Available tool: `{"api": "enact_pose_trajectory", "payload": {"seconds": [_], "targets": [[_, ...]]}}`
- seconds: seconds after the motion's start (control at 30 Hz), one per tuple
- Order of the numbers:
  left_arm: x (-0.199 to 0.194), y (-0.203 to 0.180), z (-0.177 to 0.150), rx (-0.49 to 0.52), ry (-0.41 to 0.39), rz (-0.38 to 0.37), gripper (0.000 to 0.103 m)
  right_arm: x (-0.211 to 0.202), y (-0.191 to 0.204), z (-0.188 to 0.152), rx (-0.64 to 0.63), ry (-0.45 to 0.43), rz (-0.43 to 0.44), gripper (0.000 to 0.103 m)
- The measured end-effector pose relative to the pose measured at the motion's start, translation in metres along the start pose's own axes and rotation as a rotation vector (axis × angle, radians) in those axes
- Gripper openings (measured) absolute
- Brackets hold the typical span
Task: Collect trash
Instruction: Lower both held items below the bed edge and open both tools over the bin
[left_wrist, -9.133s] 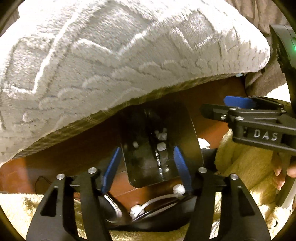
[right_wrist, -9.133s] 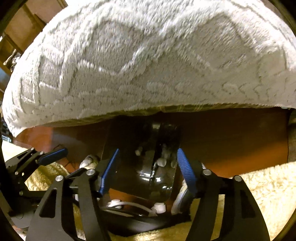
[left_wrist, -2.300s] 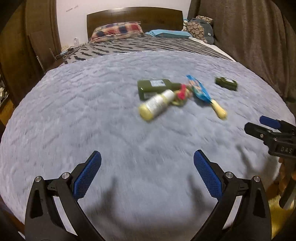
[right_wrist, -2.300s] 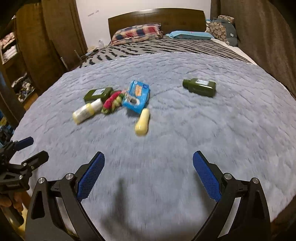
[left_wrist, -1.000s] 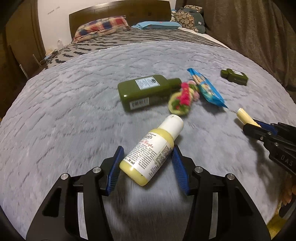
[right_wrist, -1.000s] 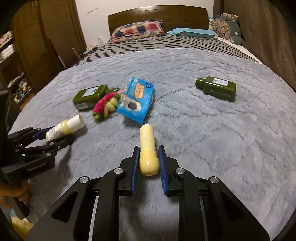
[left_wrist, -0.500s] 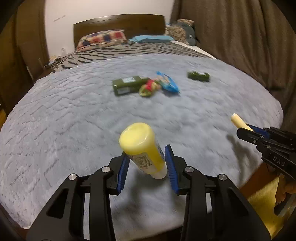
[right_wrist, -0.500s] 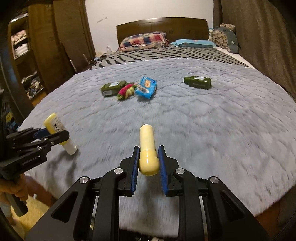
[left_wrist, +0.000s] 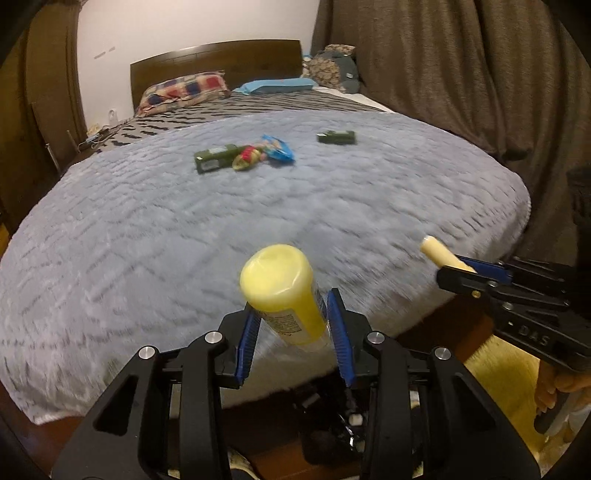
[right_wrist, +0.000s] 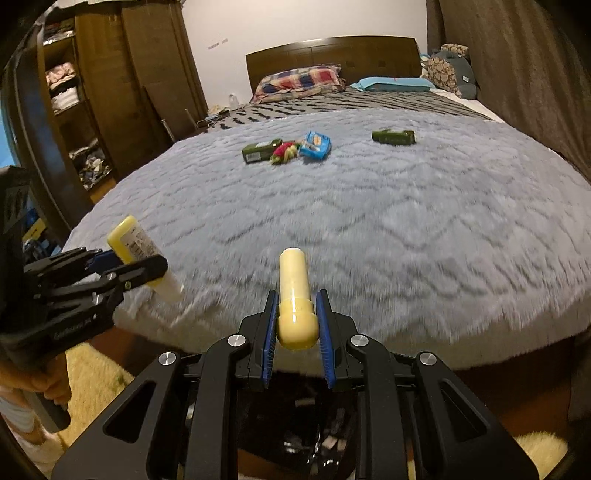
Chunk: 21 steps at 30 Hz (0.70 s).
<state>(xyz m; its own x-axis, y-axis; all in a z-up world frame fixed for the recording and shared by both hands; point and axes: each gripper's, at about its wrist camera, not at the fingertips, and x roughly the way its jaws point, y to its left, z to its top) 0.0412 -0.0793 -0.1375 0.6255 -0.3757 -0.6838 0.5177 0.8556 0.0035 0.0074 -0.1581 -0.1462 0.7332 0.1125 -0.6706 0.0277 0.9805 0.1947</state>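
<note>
My left gripper is shut on a yellow lotion bottle, held bottom-up over the bed's foot edge; it also shows in the right wrist view. My right gripper is shut on a pale yellow tube, also seen in the left wrist view. A black trash bin with white bits inside sits on the floor below both grippers. On the blanket lie a green bottle, a red-green wrapper, a blue packet and a second green bottle.
The bed carries a grey-blue fluffy blanket, with pillows and a wooden headboard at the far end. A wooden wardrobe stands left, brown curtains right. A yellow rug covers the floor.
Both grippers closed on their items on the blanket, lifted them and drew back past the bed's foot edge. The bin has come into view below.
</note>
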Motion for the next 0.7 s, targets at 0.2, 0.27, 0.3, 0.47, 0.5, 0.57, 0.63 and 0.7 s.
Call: {"api": "enact_pose_trajectory", "payload": {"seconds": [0.2,0.27,0.3,0.47,0.5,0.57,0.63,0.7], "targets": [[0.016,-0.022,-0.043,-0.004,0.084,-0.049,0.034,0.01,-0.008,-0.029,0.035,0.073,-0.009,0.022],[0.026,-0.027,-0.057,-0.009,0.125,-0.063,0.034,0.016,-0.009,-0.039,0.039,0.103,-0.016,0.022],[0.034,-0.029,-0.066,-0.014,0.153,-0.072,0.034,0.02,-0.009,-0.044,0.038,0.12,-0.021,0.022],[0.062,-0.029,-0.089,-0.046,0.25,-0.101,0.034,0.045,-0.013,-0.068,0.062,0.225,-0.016,0.022],[0.068,-0.028,-0.091,-0.055,0.266,-0.104,0.034,0.053,-0.016,-0.073,0.08,0.254,-0.004,0.022],[0.082,-0.025,-0.099,-0.072,0.301,-0.103,0.034,0.065,-0.02,-0.082,0.104,0.295,0.0,0.022],[0.096,-0.022,-0.108,-0.09,0.345,-0.112,0.034,0.079,-0.024,-0.091,0.122,0.345,-0.003,0.022],[0.109,-0.018,-0.115,-0.111,0.385,-0.125,0.034,0.089,-0.027,-0.099,0.137,0.382,-0.004,0.022]]}}
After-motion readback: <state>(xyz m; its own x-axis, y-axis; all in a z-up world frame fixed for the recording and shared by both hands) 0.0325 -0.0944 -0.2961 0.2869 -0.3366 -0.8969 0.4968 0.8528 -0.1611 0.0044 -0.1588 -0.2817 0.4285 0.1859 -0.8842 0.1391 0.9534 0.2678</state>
